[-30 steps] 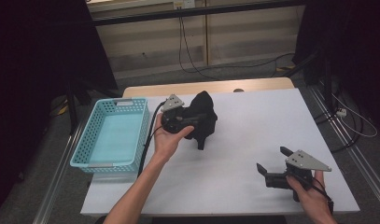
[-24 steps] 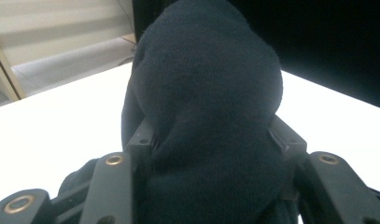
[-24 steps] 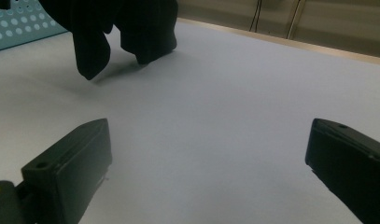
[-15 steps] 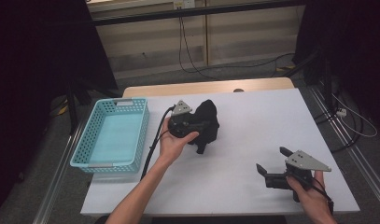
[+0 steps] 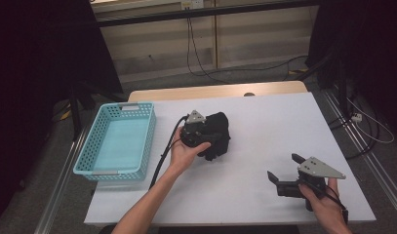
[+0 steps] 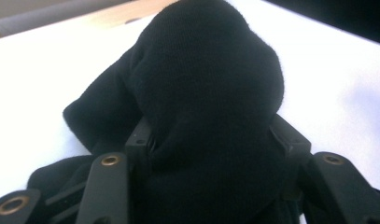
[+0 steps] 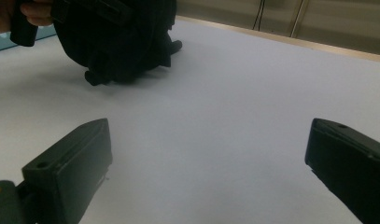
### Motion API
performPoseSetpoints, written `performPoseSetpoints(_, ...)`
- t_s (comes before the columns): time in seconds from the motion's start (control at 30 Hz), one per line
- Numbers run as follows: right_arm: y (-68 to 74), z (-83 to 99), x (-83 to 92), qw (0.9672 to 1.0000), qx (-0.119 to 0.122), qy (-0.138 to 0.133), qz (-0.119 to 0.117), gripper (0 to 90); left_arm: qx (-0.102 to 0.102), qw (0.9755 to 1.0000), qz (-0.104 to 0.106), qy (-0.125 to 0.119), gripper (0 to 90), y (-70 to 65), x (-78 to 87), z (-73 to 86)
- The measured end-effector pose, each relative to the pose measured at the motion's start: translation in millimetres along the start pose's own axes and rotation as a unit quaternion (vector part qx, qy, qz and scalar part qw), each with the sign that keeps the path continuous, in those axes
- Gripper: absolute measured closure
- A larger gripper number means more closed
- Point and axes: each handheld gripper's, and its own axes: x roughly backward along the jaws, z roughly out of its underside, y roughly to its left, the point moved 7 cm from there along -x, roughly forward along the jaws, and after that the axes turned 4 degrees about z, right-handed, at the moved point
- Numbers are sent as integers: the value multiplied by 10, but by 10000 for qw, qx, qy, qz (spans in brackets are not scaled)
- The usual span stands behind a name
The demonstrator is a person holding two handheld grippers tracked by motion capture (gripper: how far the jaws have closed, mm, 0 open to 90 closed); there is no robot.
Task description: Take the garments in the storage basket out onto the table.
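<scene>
A black cloth bundle (image 5: 219, 127) lies near the middle of the white table (image 5: 279, 122), and it fills the space between the jaws in the left gripper view (image 6: 211, 70). My left gripper (image 5: 209, 141) is shut on it, held by a hand from the left. Its jaws have just been opening a little, and the cloth still bulges out between them (image 6: 215, 140). My right gripper (image 5: 285, 168) rests low at the front right, open, with bare table between its jaws (image 7: 208, 144). In the right gripper view the cloth (image 7: 127, 42) sits well ahead on the left.
A light blue plastic basket (image 5: 148, 139) stands at the table's left edge with nothing in it. A wooden strip runs along the far edge (image 5: 220, 91). Cables lie on the floor beyond (image 5: 206, 68). Metal rails flank both sides of the table.
My left gripper has sunk with the black cloth and drifted slightly toward the front, so the bundle now rests lower on the table. The right gripper has kept still.
</scene>
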Motion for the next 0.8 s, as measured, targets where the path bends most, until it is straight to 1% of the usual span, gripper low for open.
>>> performPoseSetpoints(0.03,1,1,0,10000,0,2,-4,5,24,10000,33,26,451,-1,-16,12)
performPoseSetpoints(0.1,0,4,-3,10000,10,10,-7,5,78,9999,-39,67,426,17,-44,40)
performPoseSetpoints(0.13,0,4,-3,10000,10,10,-7,5,78,9999,-39,67,419,17,-44,40)
performPoseSetpoints(0.23,1,6,-7,10000,5,20,-7,5,115,9998,-22,152,410,36,-70,77)
performPoseSetpoints(0.33,1,5,-9,10000,-1,23,-4,5,147,9997,-14,183,397,38,-86,93)
performPoseSetpoints(0.37,2,7,-12,10000,-2,29,0,6,81,9997,-8,214,379,30,-115,114)
performPoseSetpoints(0.4,2,7,-12,10000,-2,29,0,6,81,9997,-8,214,362,30,-115,114)
performPoseSetpoints(0.43,6,7,-13,10000,-2,32,-9,6,-14,9997,24,254,348,17,-133,128)
performPoseSetpoints(0.47,6,7,-13,10000,-2,32,-9,6,-66,9995,13,298,348,12,-147,145)
performPoseSetpoints(0.5,7,6,-13,10000,5,32,-7,6,-67,9995,22,318,341,13,-165,158)
performPoseSetpoints(0.57,9,6,-10,10000,5,28,-11,6,6,9995,26,316,317,17,-201,181)
performPoseSetpoints(0.67,5,6,-7,10000,-1,26,-8,6,-5,9994,39,358,298,25,-206,194)
performPoseSetpoints(0.7,1,7,-7,10000,5,24,-3,6,58,9993,86,346,283,35,-227,209)
performPoseSetpoints(0.73,1,7,-7,10000,5,24,-3,6,58,9993,86,346,269,35,-227,209)
performPoseSetpoints(0.77,2,8,-7,10000,2,29,-4,6,117,9993,103,334,269,43,-243,222)
performPoseSetpoints(0.8,3,9,-9,10000,2,35,-4,6,160,9992,130,334,250,49,-260,238)
